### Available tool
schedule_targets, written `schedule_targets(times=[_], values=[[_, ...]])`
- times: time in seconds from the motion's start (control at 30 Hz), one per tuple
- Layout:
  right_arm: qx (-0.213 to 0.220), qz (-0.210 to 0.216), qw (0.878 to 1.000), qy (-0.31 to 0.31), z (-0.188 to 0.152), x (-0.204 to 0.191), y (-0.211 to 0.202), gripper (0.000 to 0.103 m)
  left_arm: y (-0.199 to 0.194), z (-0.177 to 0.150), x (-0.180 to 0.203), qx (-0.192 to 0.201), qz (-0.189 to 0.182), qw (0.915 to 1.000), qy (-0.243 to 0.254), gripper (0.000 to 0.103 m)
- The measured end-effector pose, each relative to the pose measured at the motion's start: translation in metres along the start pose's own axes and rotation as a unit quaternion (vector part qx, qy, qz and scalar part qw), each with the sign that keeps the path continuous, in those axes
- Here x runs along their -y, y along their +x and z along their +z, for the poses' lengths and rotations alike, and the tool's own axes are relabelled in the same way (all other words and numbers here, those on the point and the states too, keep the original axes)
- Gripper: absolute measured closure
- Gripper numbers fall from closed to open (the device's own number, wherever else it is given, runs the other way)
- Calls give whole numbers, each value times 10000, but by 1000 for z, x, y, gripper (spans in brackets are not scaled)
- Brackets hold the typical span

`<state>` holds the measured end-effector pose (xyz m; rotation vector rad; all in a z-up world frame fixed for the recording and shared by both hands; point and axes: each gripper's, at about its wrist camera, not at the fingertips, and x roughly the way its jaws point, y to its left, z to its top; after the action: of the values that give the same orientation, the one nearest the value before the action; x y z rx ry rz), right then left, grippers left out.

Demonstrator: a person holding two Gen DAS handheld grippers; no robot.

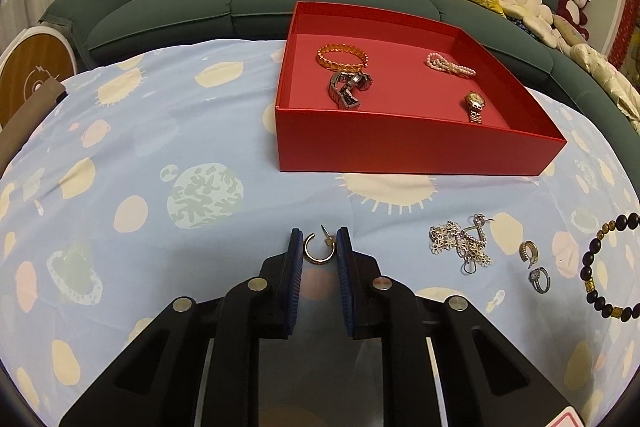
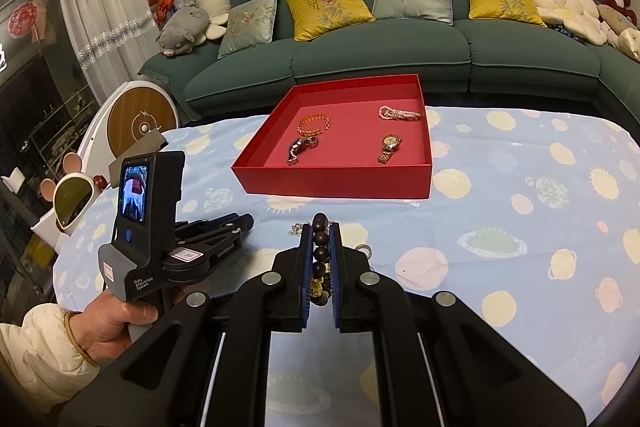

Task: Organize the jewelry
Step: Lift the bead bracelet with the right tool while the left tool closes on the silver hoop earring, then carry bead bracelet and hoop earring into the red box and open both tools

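A gold hoop earring (image 1: 318,249) lies on the space-print cloth, and my left gripper (image 1: 319,247) is shut on it, blue pads touching both its sides. My right gripper (image 2: 320,251) is shut on a dark bead bracelet (image 2: 320,239), which the left wrist view shows curving on the cloth as the bead bracelet (image 1: 592,267). The red box (image 1: 420,151) ahead holds an orange bracelet (image 1: 343,57), a silver watch (image 1: 348,89), a pink pearl bracelet (image 1: 450,65) and a gold watch (image 1: 475,105). A silver chain pile (image 1: 460,243) and two rings (image 1: 529,251) lie loose between my grippers.
A green sofa (image 2: 380,59) with cushions and plush toys runs behind the table. A round white-and-wood device (image 2: 140,125) stands off the left edge. A hand in a cream sleeve (image 2: 108,323) holds the left gripper's handle (image 2: 140,227). The cloth (image 2: 520,227) covers the table.
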<state>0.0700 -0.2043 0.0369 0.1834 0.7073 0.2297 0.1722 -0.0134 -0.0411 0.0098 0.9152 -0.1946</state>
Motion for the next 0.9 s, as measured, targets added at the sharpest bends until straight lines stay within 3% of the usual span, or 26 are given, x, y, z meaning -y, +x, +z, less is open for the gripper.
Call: schedule_targets(times=[0.33,0.57,0.73,0.9], values=[[275,13,9996,-41,18,-5,-11,96,-47,13,8,308,-371,9988,125,88],[750,90,9971,44,81,-3,-12,96,-79,61,10,528,-743,9958,41,88],[590,84,9980,201,123,8,33,96,-72,105,24,728,-687,9948,208,88],[230,49,9988,439,143,24,90,96,-33,128,28,434,-890,9951,-23,88]])
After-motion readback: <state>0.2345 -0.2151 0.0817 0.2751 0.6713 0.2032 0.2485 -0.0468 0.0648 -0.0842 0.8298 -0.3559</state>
